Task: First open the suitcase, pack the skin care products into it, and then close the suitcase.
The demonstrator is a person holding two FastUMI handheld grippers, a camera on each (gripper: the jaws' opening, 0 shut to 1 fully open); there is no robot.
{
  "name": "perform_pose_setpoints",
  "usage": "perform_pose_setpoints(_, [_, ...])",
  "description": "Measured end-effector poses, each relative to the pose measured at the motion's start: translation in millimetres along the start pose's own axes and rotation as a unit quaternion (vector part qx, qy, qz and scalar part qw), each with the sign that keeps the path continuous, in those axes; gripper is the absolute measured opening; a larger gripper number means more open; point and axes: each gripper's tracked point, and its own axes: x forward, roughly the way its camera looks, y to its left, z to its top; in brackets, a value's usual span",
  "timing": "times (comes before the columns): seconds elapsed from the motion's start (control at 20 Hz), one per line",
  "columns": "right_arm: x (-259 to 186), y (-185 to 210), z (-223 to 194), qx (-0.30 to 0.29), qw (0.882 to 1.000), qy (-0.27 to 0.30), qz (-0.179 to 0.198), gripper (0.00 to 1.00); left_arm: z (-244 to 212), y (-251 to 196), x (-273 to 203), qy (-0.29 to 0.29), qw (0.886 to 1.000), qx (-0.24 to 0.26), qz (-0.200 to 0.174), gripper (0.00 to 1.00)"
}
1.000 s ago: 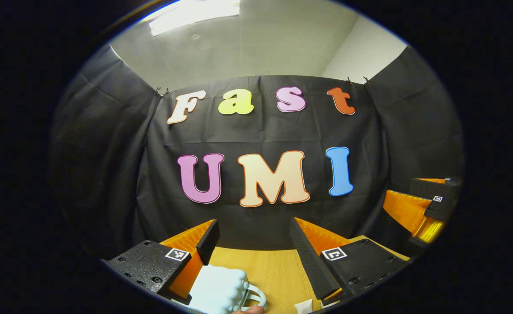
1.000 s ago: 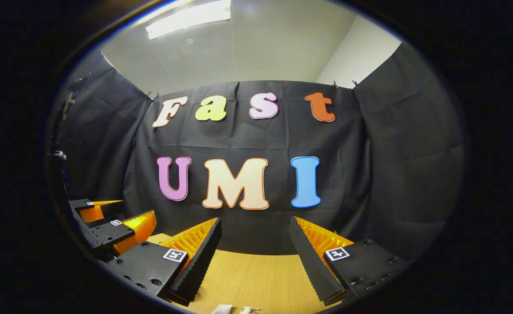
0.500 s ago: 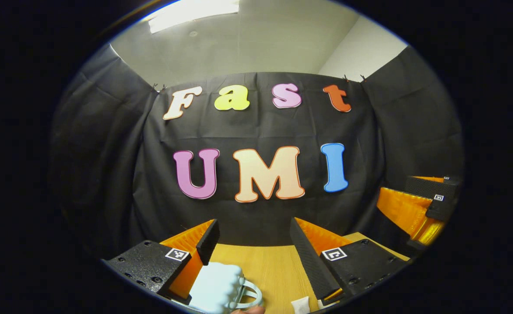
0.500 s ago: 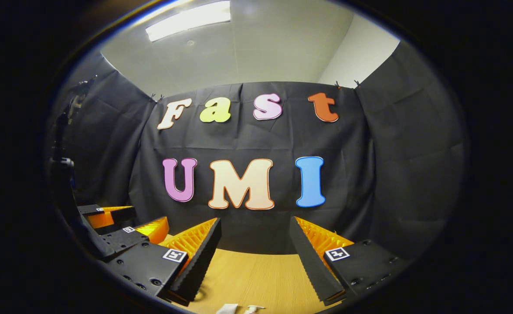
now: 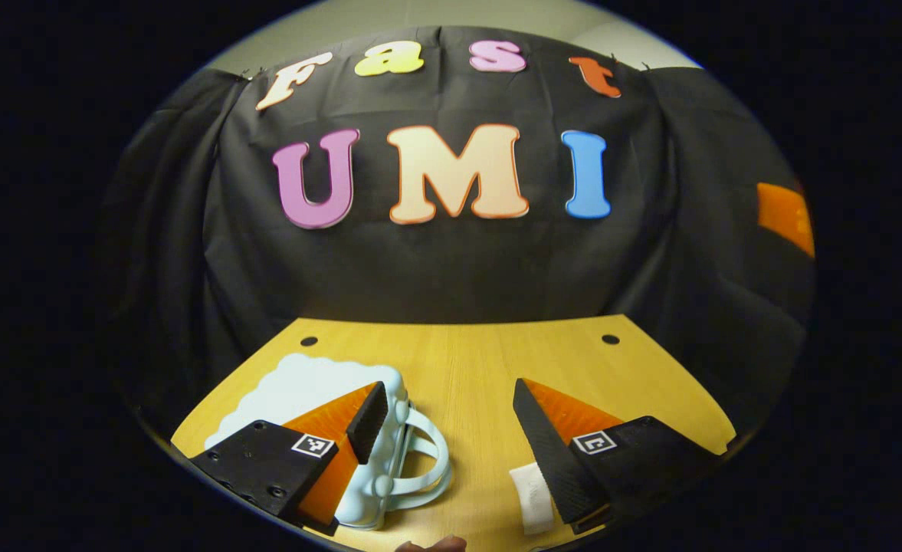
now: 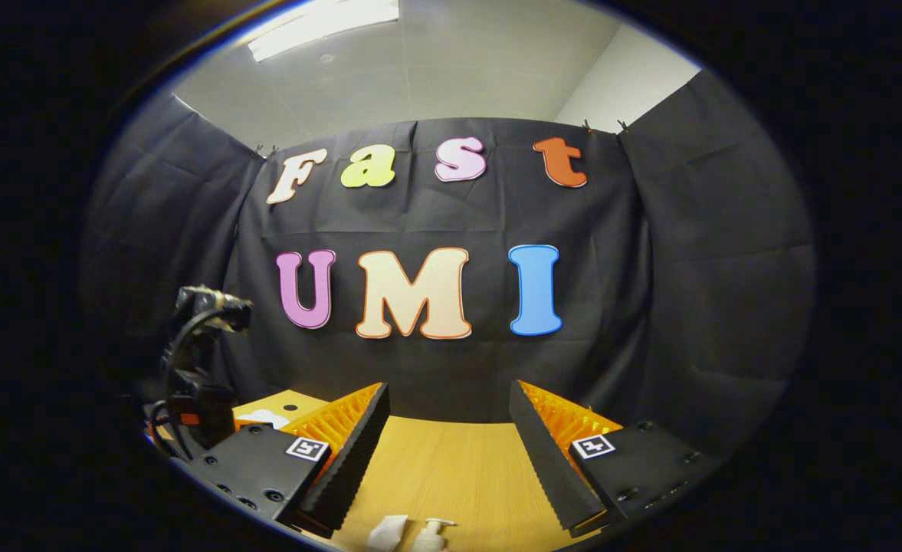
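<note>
A small pale blue suitcase (image 5: pixel 297 387) with a scalloped rim lies flat and closed at the table's near left, its loop handle (image 5: pixel 429 460) pointing right. My left gripper (image 5: pixel 448 386) is open above the table; its left finger overlaps the suitcase's handle side, and I cannot tell whether it touches. A white skin care tube (image 5: pixel 531 498) lies by its right finger. My right gripper (image 6: pixel 448 387) is open over bare wood. Below it lie a white tube (image 6: pixel 388 531) and a pump bottle (image 6: pixel 431 533). The left gripper's body with cables (image 6: pixel 198 368) shows at the left.
The wooden table (image 5: pixel 481 353) has two small holes near its far edge and ends at the black cloth wall. A fingertip (image 5: pixel 431 545) shows at the bottom edge. Part of the right gripper (image 5: pixel 784 215) hangs high at the right. A corner of the suitcase (image 6: pixel 267 418) shows far left.
The left gripper has tipped down and forward, bringing the tabletop, the whole suitcase and the tube into sight. The right gripper has tilted slightly down; the pump bottle shows more.
</note>
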Motion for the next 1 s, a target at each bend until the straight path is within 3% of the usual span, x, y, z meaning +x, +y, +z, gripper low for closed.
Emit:
perform_pose_setpoints(0.45, [-9,-24,-28,-0.013,0.998,0.054,-0.028,0.99,-111,4,49,0.174,0.985,0.001,-0.008,0.98])
perform_pose_setpoints(0.6, [-13,-28,-34,-0.024,0.997,0.062,-0.030,0.99,-130,-3,58,0.202,0.979,0.010,-0.020,0.97])
perform_pose_setpoints(0.7, [-14,-29,-37,-0.026,0.997,0.068,-0.029,0.99,-141,-14,59,0.220,0.975,0.013,-0.039,0.89])
perform_pose_setpoints(0.9, [-13,-33,-35,-0.029,0.997,0.067,-0.030,1.00,-147,-20,65,0.231,0.972,0.022,-0.043,0.88])
perform_pose_setpoints(1.0, [-12,-33,-37,-0.028,0.997,0.068,-0.030,1.00,-148,-14,67,0.234,0.971,0.036,-0.035,0.80])
